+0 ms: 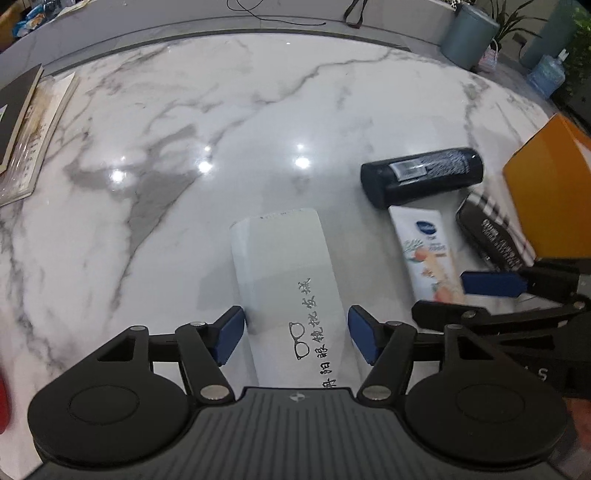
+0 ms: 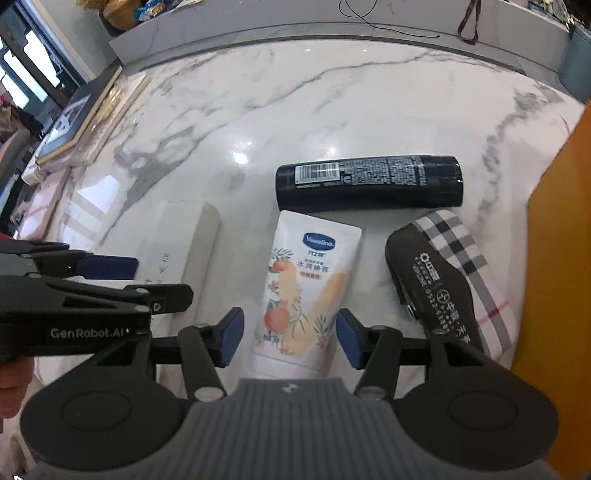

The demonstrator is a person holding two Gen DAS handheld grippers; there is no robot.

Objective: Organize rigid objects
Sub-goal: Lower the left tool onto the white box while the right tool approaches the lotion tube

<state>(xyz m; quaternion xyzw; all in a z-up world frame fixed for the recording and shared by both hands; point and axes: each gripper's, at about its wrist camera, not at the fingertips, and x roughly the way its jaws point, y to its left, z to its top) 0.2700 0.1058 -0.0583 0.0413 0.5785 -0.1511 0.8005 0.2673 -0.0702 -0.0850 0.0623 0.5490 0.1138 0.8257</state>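
A white glasses case with black writing lies on the marble table, between the open fingers of my left gripper; the pads stand beside it, apart. It also shows in the right wrist view. A Vaseline tube lies between the open fingers of my right gripper, not squeezed. It shows in the left wrist view too. A black bottle lies on its side beyond the tube. A dark plaid glasses case lies to the right.
An orange box stands at the right edge and shows in the right wrist view. Books are stacked at the far left. The table ends at a grey ledge behind. A grey bin and plants stand beyond.
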